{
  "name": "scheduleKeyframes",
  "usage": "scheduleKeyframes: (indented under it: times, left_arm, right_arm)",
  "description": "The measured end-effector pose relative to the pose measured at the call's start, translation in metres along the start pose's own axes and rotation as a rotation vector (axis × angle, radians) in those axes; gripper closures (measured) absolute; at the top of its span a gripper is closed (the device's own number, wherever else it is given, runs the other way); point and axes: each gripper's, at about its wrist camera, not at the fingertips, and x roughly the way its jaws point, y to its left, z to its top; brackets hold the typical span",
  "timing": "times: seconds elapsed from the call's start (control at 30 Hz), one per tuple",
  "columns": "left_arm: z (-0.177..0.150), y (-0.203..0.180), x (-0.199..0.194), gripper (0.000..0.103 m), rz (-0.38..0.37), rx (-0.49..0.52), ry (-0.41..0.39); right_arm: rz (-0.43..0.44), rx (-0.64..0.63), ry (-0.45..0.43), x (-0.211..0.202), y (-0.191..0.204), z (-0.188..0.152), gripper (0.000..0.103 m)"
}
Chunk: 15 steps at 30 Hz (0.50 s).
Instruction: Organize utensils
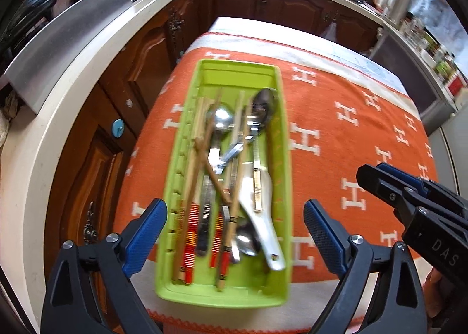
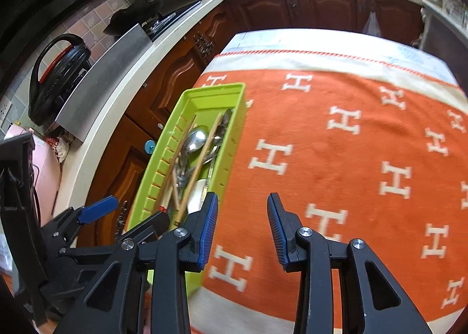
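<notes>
The left tool (image 1: 235,234) is held wide open above the green tray (image 1: 280,141), nothing gripped; the right tool (image 2: 242,228) is seen part-open, empty

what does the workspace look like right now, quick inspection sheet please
surface: table under orange cloth with white H marks
job's things: green tray holding spoons, chopsticks and a white ladle, loosely crossed
clutter: nothing seen on the cloth
grippers: left gripper open over the tray; right gripper open, nothing between its pads
cables: nothing seen
surroundings: white counter, dark wood cabinets
</notes>
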Motion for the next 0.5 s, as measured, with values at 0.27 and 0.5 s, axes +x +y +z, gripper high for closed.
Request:
scheduleKeyframes:
  times: [0.27, 0.5]
  left_arm:
    - [0.005, -0.061, -0.032, 0.009, -0.051, 0.085, -0.068]
    - [0.012, -0.103, -0.065, 0.001, -0.077, 0.112, -0.123]
  right_arm:
    - [-0.107, -0.048, -0.072, -0.067, -0.04, -0.019, 0.057]
    - [-0.119, 0.03, -0.137, -0.133, -0.078, -0.033, 0.051]
